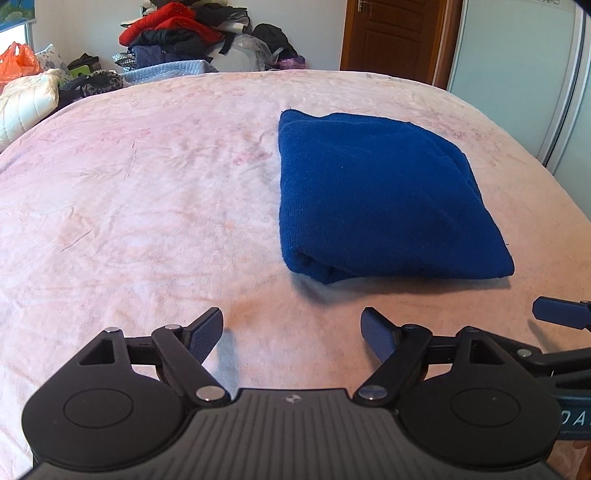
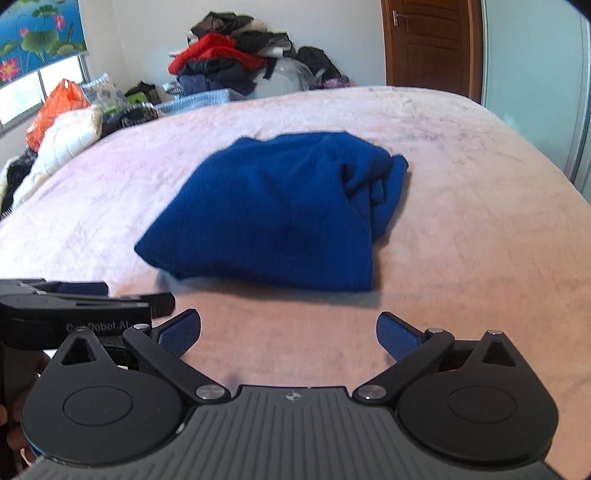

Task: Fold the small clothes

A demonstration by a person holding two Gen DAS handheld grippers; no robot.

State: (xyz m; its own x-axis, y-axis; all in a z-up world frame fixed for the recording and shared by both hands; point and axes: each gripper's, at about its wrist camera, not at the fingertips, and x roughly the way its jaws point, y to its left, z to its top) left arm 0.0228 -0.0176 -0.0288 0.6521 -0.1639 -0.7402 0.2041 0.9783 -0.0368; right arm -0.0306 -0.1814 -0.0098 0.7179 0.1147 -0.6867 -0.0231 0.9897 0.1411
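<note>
Blue knit garment [image 1: 380, 195], folded into a chunky rectangle, sits on my pink bedspread [image 1: 147, 184], off at about 1 o'clock from my left gripper [image 1: 291, 334] and about 11 to 12 o'clock from my right gripper [image 2: 288, 338]. Both grippers hover over bare bedspread with jaws spread wide, nothing between the pads, not touching the garment. In the right wrist view the left gripper pokes in at 9 o'clock, just beside mine. Folded edge faces me; the garment's right side looks bunched up. Way back at 11 o'clock there's a pile of clothes [image 1: 173, 33] against the wall, wooden door [image 1: 391, 33] at 1 o'clock.
</note>
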